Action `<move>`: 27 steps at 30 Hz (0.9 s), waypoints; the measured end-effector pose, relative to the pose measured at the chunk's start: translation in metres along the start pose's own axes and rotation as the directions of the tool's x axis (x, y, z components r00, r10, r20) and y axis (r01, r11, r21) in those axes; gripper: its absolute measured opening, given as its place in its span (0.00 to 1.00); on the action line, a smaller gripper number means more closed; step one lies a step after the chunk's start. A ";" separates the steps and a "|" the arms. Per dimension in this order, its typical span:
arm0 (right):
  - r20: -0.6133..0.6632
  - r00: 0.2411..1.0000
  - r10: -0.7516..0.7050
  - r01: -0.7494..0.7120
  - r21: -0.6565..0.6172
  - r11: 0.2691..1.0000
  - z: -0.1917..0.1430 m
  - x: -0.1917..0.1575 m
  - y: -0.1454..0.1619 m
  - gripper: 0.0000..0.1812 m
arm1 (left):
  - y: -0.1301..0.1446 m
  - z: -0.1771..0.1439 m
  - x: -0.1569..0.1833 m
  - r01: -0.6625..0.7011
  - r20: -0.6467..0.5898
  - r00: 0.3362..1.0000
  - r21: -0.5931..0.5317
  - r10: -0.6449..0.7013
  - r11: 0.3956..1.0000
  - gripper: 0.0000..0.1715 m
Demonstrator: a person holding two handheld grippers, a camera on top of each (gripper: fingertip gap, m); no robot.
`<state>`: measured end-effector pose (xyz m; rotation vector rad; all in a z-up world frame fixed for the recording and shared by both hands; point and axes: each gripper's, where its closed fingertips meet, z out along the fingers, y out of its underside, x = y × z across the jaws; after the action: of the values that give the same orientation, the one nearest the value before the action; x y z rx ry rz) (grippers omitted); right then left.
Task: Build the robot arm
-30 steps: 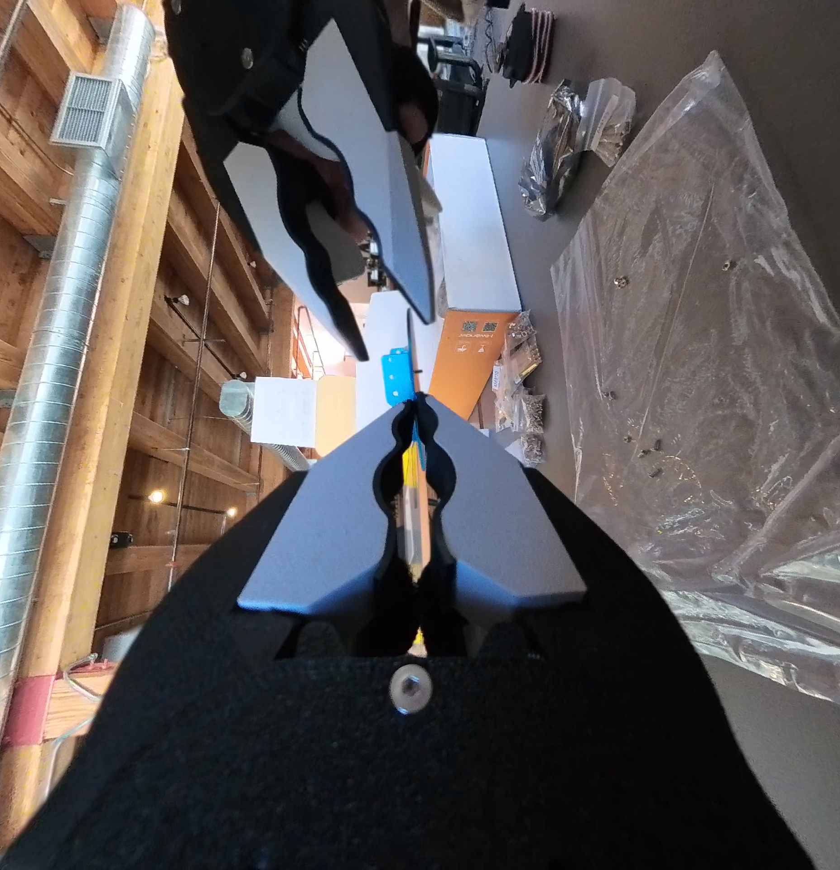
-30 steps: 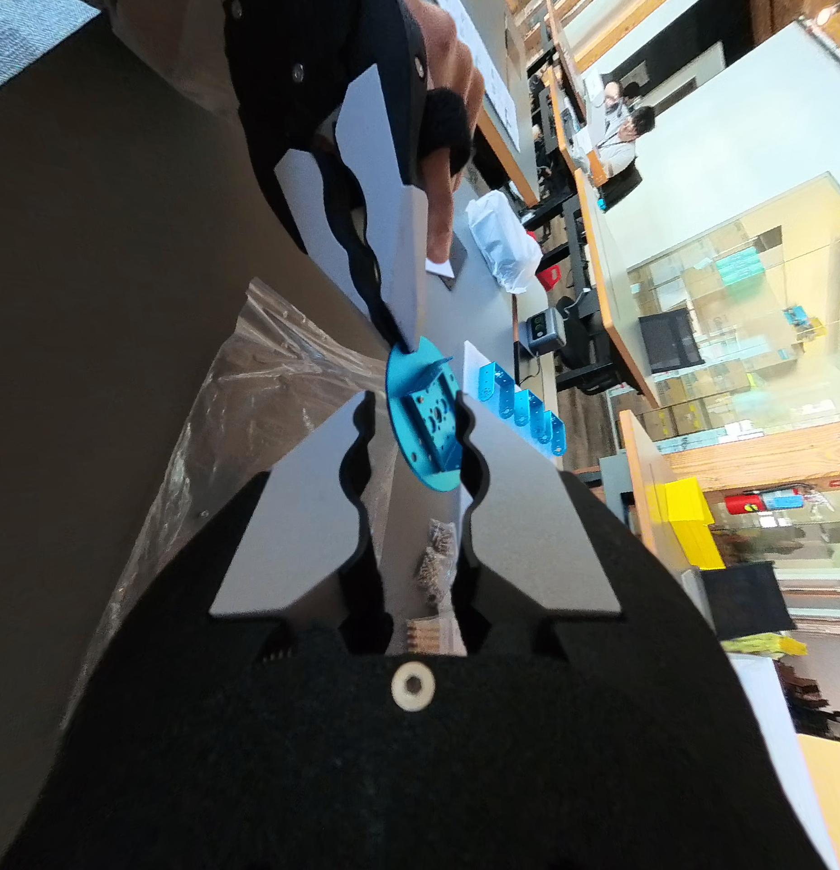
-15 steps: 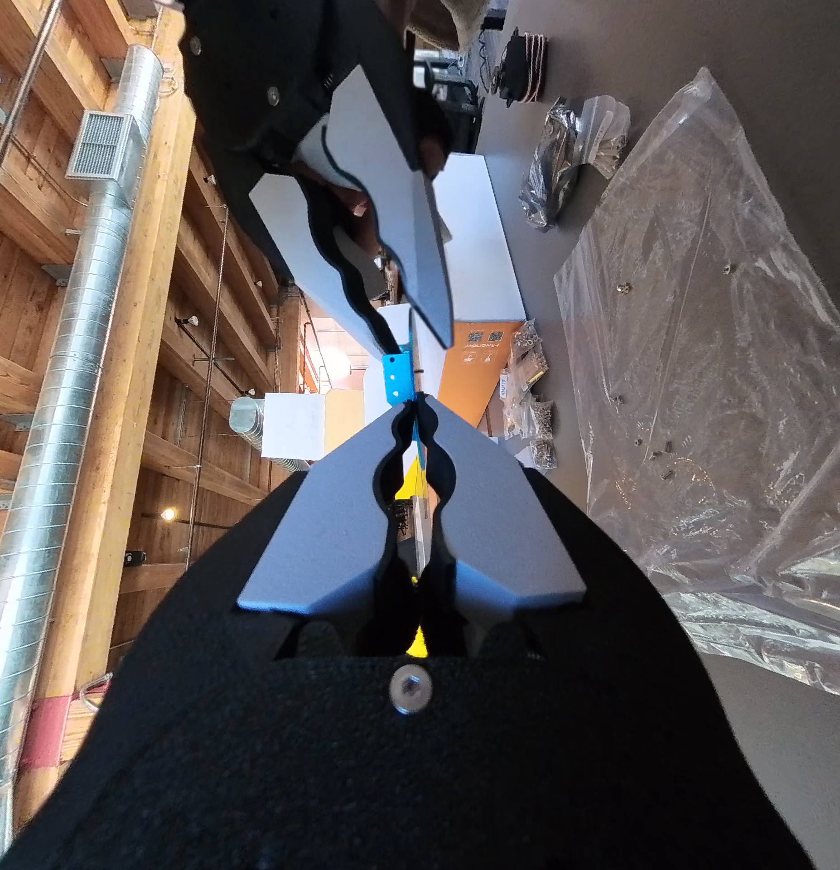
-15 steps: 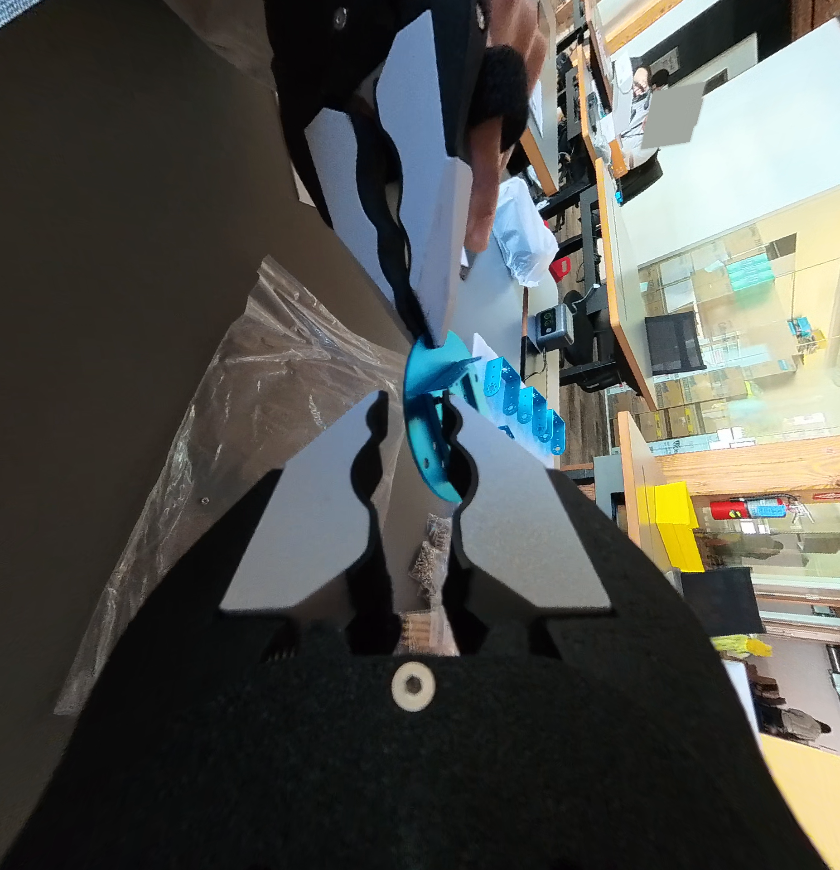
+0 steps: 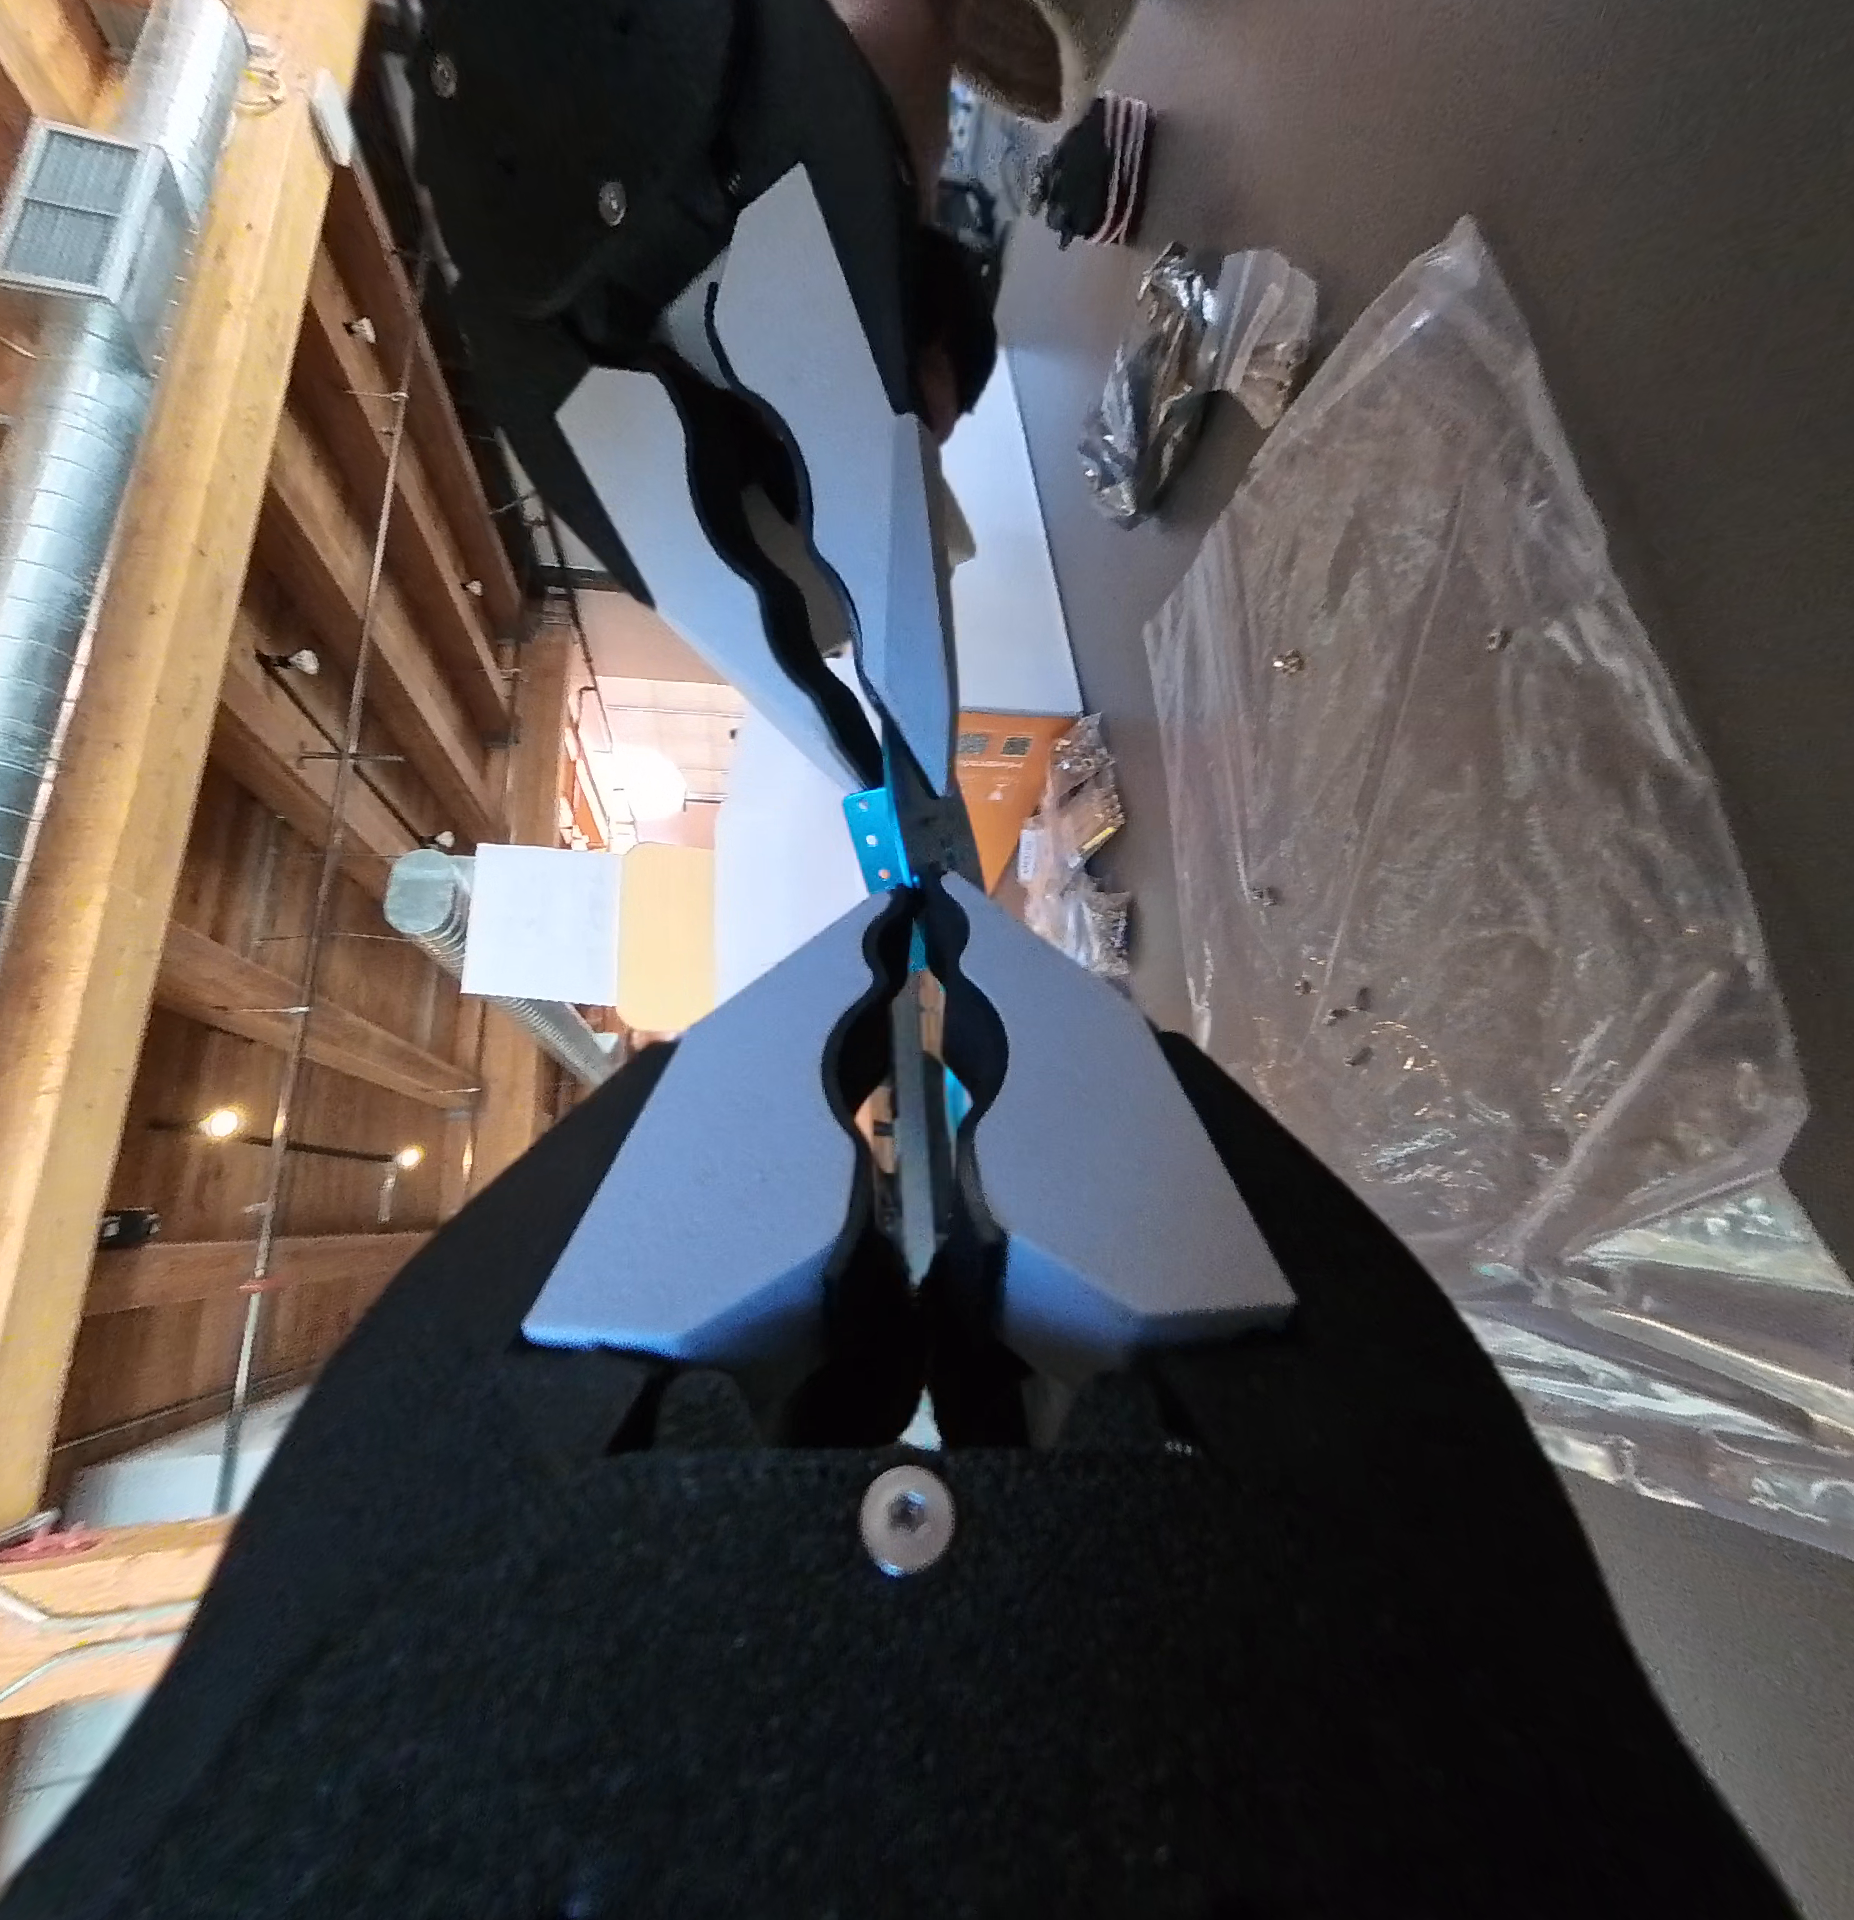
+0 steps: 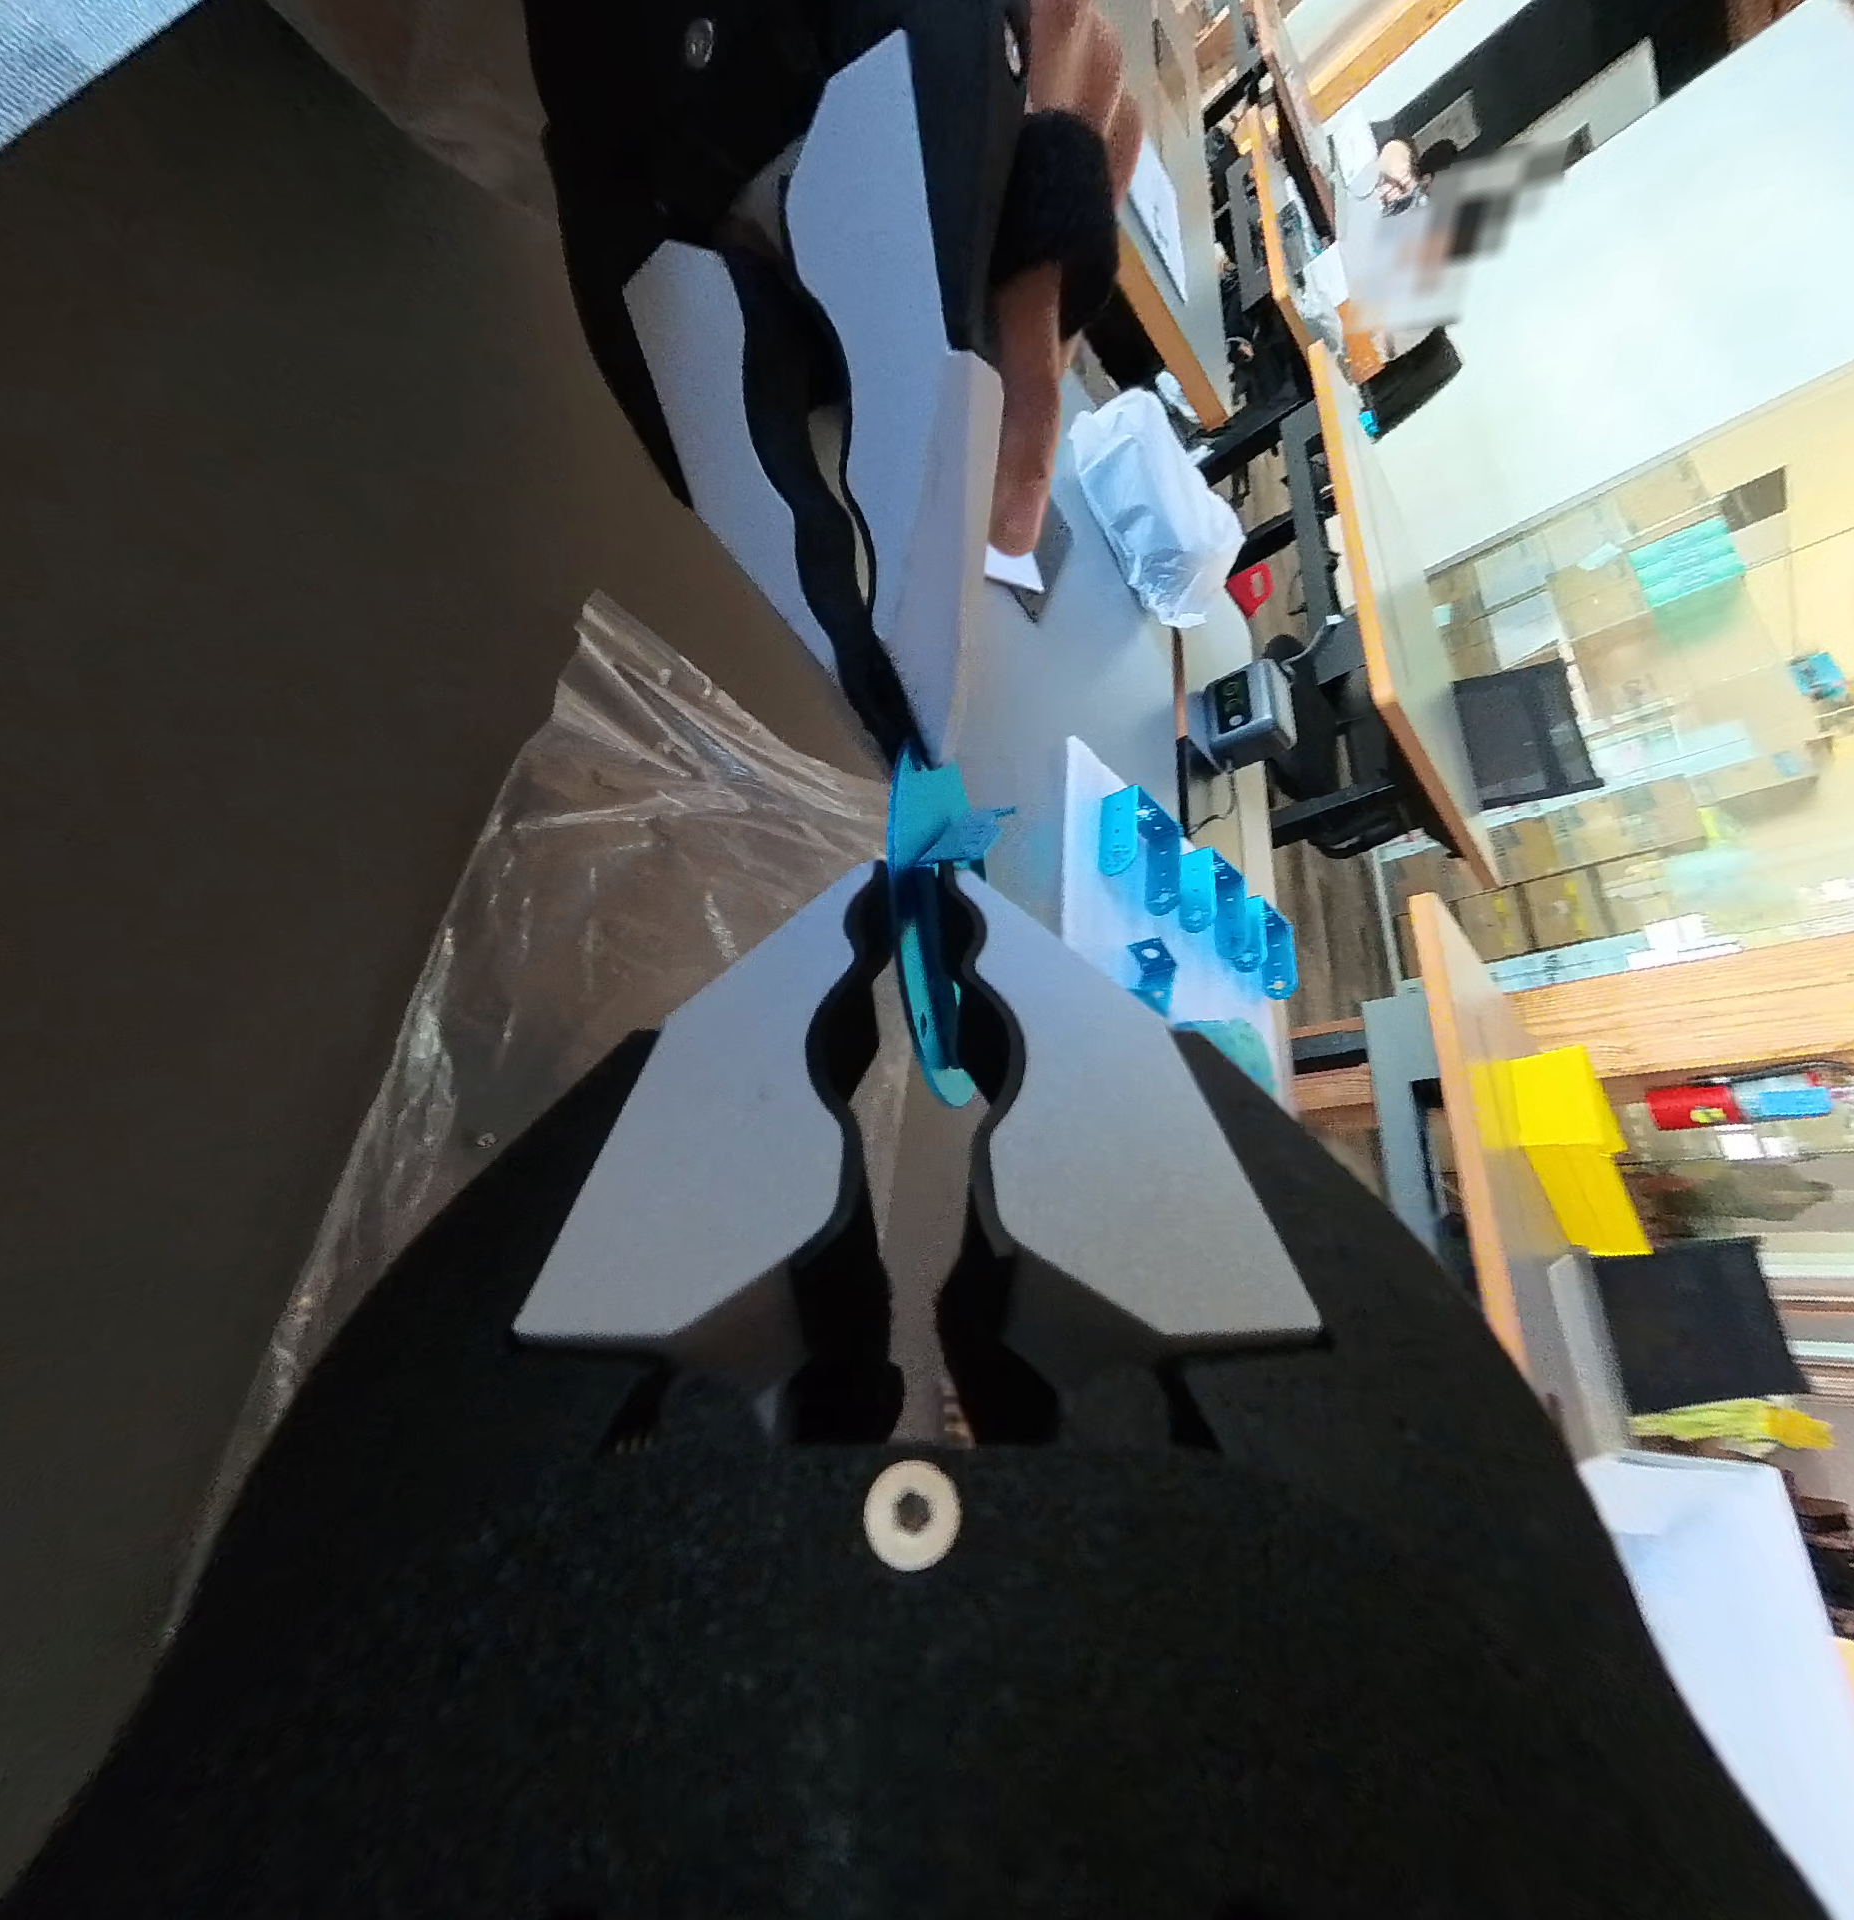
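Note:
A blue round metal plate [image 6: 931, 1023] with a small blue bracket [image 6: 954, 831] on its face is held edge-on above the dark table [image 6: 227, 520]. My right gripper [image 6: 918, 878] is shut on the plate's lower part. My left gripper [image 6: 907, 753] comes from above, tip to tip with the right one, and pinches the plate's far edge. In the left wrist view my left gripper [image 5: 912, 909] is shut on the thin plate [image 5: 918, 1122]. The bracket [image 5: 876, 842] sticks out between its tips and the tips of the right gripper [image 5: 907, 774].
A large clear plastic bag [image 5: 1474, 831] with a few loose screws lies on the table; it also shows in the right wrist view [image 6: 642, 831]. A white tray [image 6: 1099, 821] holds several blue brackets [image 6: 1203, 894]. Small screw bags [image 5: 1084, 842], an orange box [image 5: 1006, 764] and a white box [image 5: 1006, 540] lie behind. Only a small space, under 4 cm, lies between the two pairs of fingers.
My right gripper has closed from open onto the blue plate. The plate has turned from face-on to edge-on. The two grippers have drawn closer, tip to tip.

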<state>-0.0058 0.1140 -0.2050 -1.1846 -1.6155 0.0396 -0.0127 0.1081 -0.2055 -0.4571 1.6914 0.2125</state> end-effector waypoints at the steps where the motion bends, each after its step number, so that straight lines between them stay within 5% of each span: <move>1: 0.013 1.000 0.019 -0.019 0.002 1.000 0.002 -0.003 0.002 0.03 | 0.000 0.000 0.003 0.010 -0.015 1.000 0.002 -0.010 1.000 0.00; 12: 0.218 0.959 0.182 -0.198 0.053 0.979 0.013 -0.027 0.013 0.05 | 0.001 0.002 0.031 0.114 -0.066 0.992 0.020 -0.112 0.993 0.00; 20: 0.118 0.992 0.055 -0.064 0.074 0.995 0.000 -0.005 -0.008 0.13 | 0.006 -0.003 0.014 0.032 0.015 0.999 0.010 -0.032 0.999 0.00; 27: 0.067 0.979 0.195 -0.199 0.059 0.978 -0.027 0.014 -0.007 0.15 | 0.004 -0.012 -0.003 -0.011 0.108 0.994 0.019 0.009 1.000 0.00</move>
<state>0.0110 0.1063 -0.1792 -1.2994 -1.5327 0.2566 -0.0248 0.1073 -0.2011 -0.4152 1.5887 0.2236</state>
